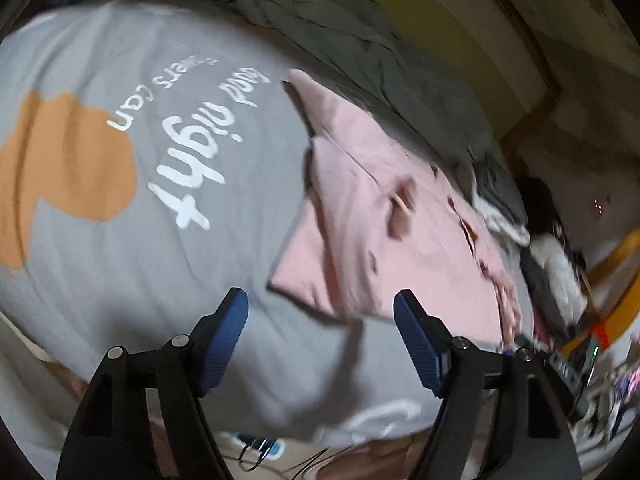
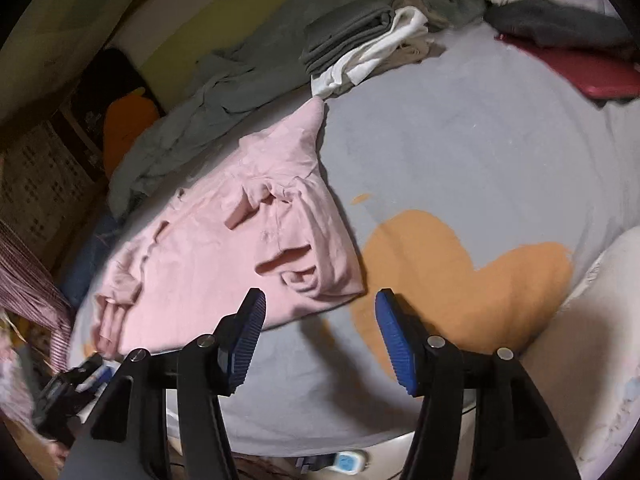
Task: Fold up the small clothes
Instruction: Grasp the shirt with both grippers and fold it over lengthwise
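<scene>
Both tongs [image 1: 320,312] [image 2: 320,312] gape over grey sheet [image 2: 460,140] – pink garment [image 2: 224,248] beside

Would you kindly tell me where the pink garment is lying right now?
The pink garment lies flat on the grey sheet, just ahead of both open tongs; in the right wrist view it sits left of the orange print, below the crumpled grey cloth.

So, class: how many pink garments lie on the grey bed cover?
1. The pink garment lies partly folded on the grey bed cover, just beyond both open grippers. Others could be hidden in the clothes pile behind it.
</scene>
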